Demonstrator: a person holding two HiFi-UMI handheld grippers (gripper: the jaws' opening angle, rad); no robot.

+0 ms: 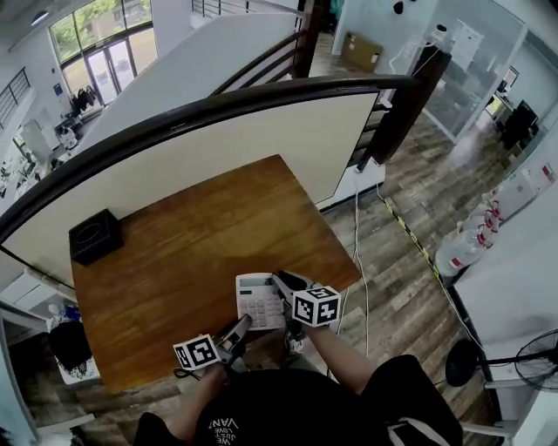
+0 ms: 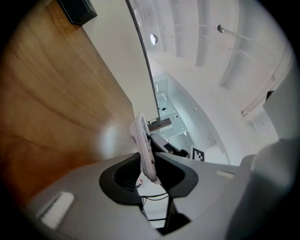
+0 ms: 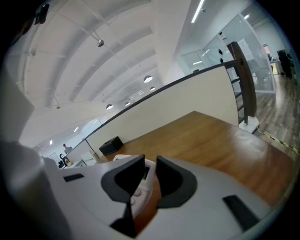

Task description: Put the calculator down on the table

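While the left claw (image 2: pixel 149 161) pinches a flat white plastic calculator (image 2: pixel 143 136) by its near edge, both pads press the casing – the body sticks out edge-on past the fingertips. This claw is rolled onto its side, so the brown wooden table (image 2: pixel 56 93) runs along its left. A small black box (image 2: pixel 77 9) sits far ahead of it, well apart from it.

Head view: left claw (image 1: pixel 242 322) comes in from the near table edge. The calculator (image 1: pixel 257 300) reaches forward from its tip, keys up, over the near part of the table (image 1: pixel 192 244). Contact with the wood – cannot tell.

The right claw (image 1: pixel 281 279) hangs at the calculator's right edge. In its own view the right claw (image 3: pixel 150 169) has its jaws a little apart and pinches nothing. The calculator (image 3: pixel 121 157) shows below and left of them, wood visible through the gap. The table (image 3: pixel 211 136) stretches ahead to the right, with the black box (image 3: pixel 111 145) far ahead on the left.
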